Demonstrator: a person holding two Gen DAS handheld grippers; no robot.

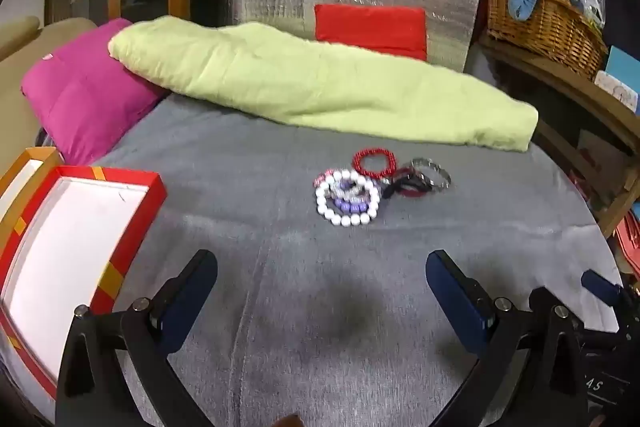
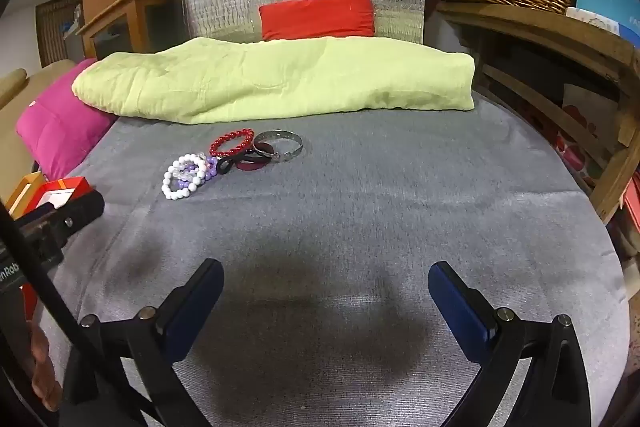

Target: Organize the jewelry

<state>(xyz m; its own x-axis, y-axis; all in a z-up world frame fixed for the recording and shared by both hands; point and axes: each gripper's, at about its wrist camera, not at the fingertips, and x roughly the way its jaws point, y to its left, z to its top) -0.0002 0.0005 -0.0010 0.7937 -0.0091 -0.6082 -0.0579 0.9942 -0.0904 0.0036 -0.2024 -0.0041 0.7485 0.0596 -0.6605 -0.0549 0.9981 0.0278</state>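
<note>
A small heap of bracelets lies on the grey cloth: a white bead bracelet (image 1: 347, 198) (image 2: 181, 178) over purple beads, a red bead bracelet (image 1: 374, 161) (image 2: 232, 143), dark red and black bangles (image 1: 408, 183) (image 2: 250, 160) and a silver bangle (image 1: 434, 173) (image 2: 280, 143). A red-rimmed box (image 1: 76, 247) with a white, empty inside sits at the left; in the right wrist view only its corner (image 2: 64, 191) shows. My left gripper (image 1: 321, 267) is open, well short of the heap. My right gripper (image 2: 326, 277) is open too, nearer than the heap and to its right.
A folded light green blanket (image 1: 320, 87) (image 2: 280, 79) lies across the back, with a pink cushion (image 1: 84, 95) at its left and a red cushion (image 2: 318, 14) against a silver panel. A wicker basket (image 1: 544, 23) stands on a wooden shelf at the right.
</note>
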